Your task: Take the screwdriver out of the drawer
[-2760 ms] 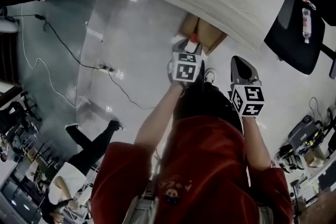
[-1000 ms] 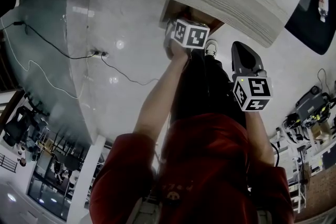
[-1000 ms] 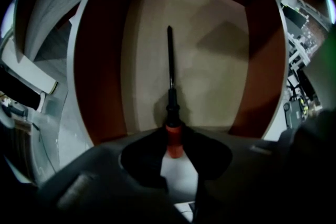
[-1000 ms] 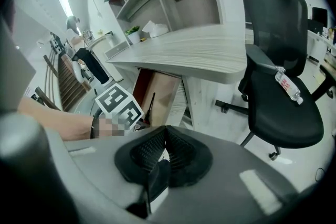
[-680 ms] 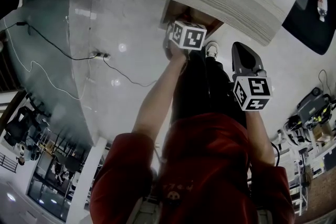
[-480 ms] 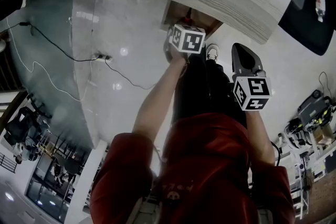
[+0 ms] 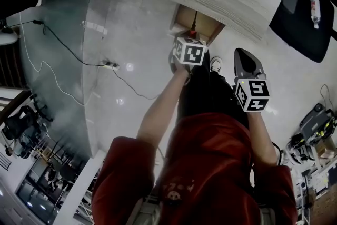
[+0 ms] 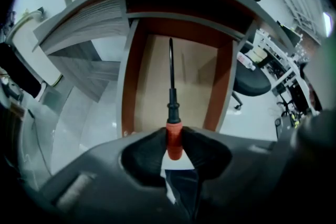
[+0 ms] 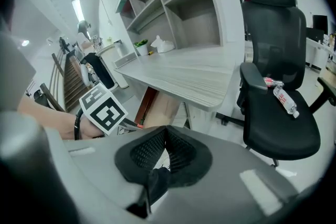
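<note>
Screwdriver point(image 8: 171, 105) sat clamped by red handle in left tool point(image 8: 175, 136), shaft jutting ahead over open drawer point(image 8: 129, 92), likely for clean lift-out; right tool point(image 9: 166, 136) pinched together, empty.

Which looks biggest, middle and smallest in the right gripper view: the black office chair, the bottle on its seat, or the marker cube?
Largest: black office chair
Next: marker cube, though it sits much nearer the camera, which enlarges it
Smallest: bottle
</note>
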Demonstrator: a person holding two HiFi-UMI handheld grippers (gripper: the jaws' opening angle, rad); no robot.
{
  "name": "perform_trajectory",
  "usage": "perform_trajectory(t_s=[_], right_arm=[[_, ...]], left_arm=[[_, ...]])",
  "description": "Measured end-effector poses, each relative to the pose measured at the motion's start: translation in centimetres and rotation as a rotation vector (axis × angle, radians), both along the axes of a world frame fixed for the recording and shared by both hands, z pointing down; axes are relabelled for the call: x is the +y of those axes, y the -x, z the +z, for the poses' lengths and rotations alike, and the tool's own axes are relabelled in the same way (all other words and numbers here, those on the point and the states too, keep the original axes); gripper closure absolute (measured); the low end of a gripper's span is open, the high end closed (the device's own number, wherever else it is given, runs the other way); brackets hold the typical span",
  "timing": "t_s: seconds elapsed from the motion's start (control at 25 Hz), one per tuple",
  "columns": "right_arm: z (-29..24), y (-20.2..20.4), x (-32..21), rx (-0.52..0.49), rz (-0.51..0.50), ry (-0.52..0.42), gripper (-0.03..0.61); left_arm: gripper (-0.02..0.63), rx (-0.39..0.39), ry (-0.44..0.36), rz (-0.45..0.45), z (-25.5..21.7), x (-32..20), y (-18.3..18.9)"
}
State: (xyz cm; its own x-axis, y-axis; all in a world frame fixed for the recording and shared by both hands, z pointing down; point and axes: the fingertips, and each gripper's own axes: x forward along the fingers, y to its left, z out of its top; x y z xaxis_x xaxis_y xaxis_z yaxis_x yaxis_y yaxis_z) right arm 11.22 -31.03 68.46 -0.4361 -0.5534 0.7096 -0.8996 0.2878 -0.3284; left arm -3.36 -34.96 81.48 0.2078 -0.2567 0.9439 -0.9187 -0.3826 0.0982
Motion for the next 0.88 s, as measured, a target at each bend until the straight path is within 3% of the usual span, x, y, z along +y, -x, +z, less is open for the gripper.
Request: perform_trajectory(t_s=[0.48,0.88], right_arm=[[-5.5,0.8,4.3,0.004,-0.053,-0.108,0.577],[-10.0,1.1,7.5,0.016,-0.081,-0.2,0.577]], left_arm=[[0.52,0.032,-0.061,-0.078,-7.2,7.2,1.3],[0.52,0.079,-0.204,-0.188,-15.5,12.3,2.9]])
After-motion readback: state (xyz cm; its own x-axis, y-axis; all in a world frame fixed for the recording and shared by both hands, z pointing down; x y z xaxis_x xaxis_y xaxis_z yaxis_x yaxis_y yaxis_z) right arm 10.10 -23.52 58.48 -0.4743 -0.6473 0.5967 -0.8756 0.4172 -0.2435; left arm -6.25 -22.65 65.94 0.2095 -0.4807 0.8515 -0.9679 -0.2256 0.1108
